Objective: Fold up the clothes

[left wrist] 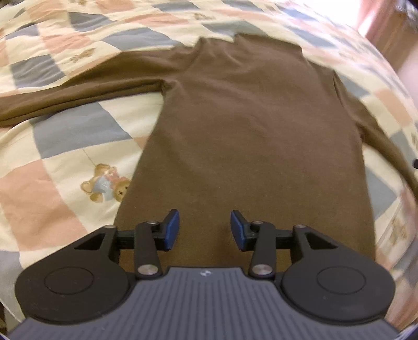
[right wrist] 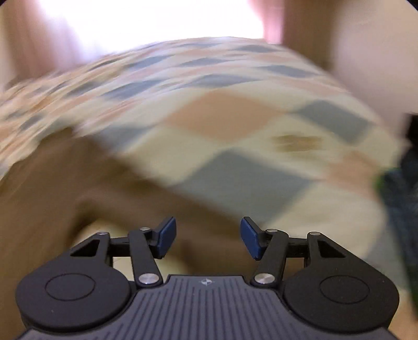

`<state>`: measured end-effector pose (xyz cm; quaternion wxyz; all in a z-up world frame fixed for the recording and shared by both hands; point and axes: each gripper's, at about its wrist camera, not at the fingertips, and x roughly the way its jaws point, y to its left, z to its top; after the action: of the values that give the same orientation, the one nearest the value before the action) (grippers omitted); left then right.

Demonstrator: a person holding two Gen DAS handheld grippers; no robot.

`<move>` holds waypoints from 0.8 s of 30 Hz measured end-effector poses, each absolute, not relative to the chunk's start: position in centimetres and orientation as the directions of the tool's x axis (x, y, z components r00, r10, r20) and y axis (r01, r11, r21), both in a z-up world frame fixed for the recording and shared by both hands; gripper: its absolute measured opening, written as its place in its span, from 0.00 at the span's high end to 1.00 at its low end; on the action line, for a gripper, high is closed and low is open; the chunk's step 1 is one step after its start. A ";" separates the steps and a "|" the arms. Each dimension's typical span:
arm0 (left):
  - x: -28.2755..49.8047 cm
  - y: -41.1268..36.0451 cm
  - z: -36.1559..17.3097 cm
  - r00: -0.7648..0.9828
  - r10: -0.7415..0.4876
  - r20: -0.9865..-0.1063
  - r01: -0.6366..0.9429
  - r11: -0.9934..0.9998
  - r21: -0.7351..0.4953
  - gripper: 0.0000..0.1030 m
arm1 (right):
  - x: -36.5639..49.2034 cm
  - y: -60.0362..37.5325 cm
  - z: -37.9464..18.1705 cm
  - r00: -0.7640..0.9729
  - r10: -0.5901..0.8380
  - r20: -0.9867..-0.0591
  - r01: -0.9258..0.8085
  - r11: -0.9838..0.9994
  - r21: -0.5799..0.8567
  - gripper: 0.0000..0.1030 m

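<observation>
Across the left wrist view, a patchwork quilt [left wrist: 68,130] of cream, pink and grey-blue squares is seen, with a teddy-bear print [left wrist: 107,186] on a cream square at the left, just beside the garment edge. One long sleeve [left wrist: 78,90] of a brown long-sleeved top [left wrist: 243,136] is laid out toward the left edge; the body is spread flat down the middle of the frame, neckline at the far end, hem toward the camera. The other sleeve [left wrist: 386,136] is draped along the right side. Left gripper [left wrist: 205,228] is held over the lower part of the top's body; its blue pads [left wrist: 172,228] are parted by a moderate gap, brown fabric is seen behind the gap, nothing is pinched, and whether the tips touch the cloth cannot be told. On the right wrist view, heavy motion blur is present. Brown top fabric [right wrist: 65,188] fills the left and lower centre, with a strip of it running under the right gripper [right wrist: 207,236]. That gripper's pads [right wrist: 252,239] are set wider apart than the left's, with nothing clamped between them. Quilt squares are seen past it to the right, and a dark blue item [right wrist: 402,188] at the right edge is too blurred to identify. A bright window glare [right wrist: 149,23] sits at the top.
</observation>
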<state>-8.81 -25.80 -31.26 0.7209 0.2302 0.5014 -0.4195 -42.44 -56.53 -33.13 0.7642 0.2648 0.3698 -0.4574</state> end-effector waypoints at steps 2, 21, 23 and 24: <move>-8.9 -24.8 -31.8 0.130 -0.389 -0.912 0.851 0.516 -0.099 0.72 | -40.7 -52.1 -33.0 0.403 -0.435 -0.805 0.855 0.492 0.162 0.45; -7.6 -13.4 -24.0 0.085 -0.253 -0.964 0.948 0.317 0.000 0.66 | -38.6 -26.7 -26.8 0.219 -0.304 -0.927 0.949 0.288 0.130 0.37; -7.3 -13.7 -20.6 0.103 -0.311 -0.945 0.952 0.305 0.003 0.58 | -37.8 -26.1 -23.7 0.251 -0.339 -0.907 0.956 0.233 0.177 0.33; -7.2 -13.9 -19.0 0.115 -0.341 -0.933 0.954 0.301 0.007 0.54 | -37.6 -25.8 -22.1 0.269 -0.352 -0.897 0.955 0.218 0.201 0.32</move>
<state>-7.25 -13.86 -19.00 0.6661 0.3371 0.4546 -0.4859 -37.57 -25.77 -22.11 0.6858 0.4051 0.3725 -0.4763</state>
